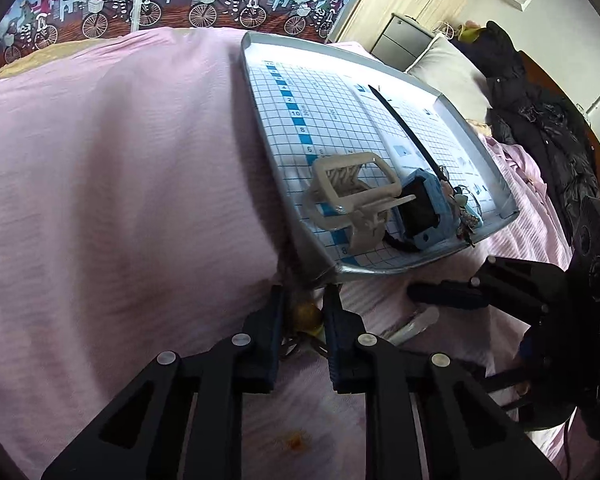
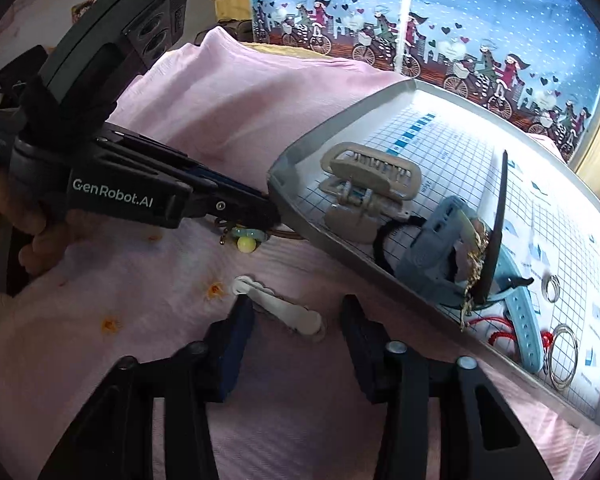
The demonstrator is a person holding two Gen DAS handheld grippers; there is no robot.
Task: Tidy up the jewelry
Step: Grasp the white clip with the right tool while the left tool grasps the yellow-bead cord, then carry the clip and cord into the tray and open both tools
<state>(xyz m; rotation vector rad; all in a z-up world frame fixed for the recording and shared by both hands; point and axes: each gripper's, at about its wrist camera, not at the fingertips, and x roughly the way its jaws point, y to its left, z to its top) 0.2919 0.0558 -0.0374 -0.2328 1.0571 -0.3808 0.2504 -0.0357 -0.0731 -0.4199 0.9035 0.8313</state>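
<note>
progress entry. most pieces were already in the grey tray [image 2: 288, 216], which sat on the pink bedspread [image 1: 100, 160]: beige claw clip [image 2: 366, 178], blue claw clip [image 2: 440, 248], black hair tie [image 2: 384, 240], long black hair stick [image 2: 498, 216], a gold glittery piece [image 2: 476, 268], pale blue strap [image 2: 526, 320], red cord [image 2: 504, 334] and two metal rings [image 2: 562, 356]. judged that part done.

two pieces were left outside, both on the bedspread just beside the tray's near edge. the charm hair tie with a yellow bead [image 2: 246, 243] was one; my left gripper [image 1: 304, 316] had its fingers drawn in close on either side of it, apparently pinching it, the item low against the cloth and not yet over the rim. the white hair clip [image 2: 278, 308] was the other; my right gripper [image 2: 296, 320] hung over it with jaws spread wide, one on each side, not touching.

remaining, by my estimate: carry both into the tray.

writing: "GenRobot.AI" in white on the left gripper body. tray liner carried a printed grid with numbers 2, 10, 8, 6 along a blue scale; smaller print unreadable.
</note>
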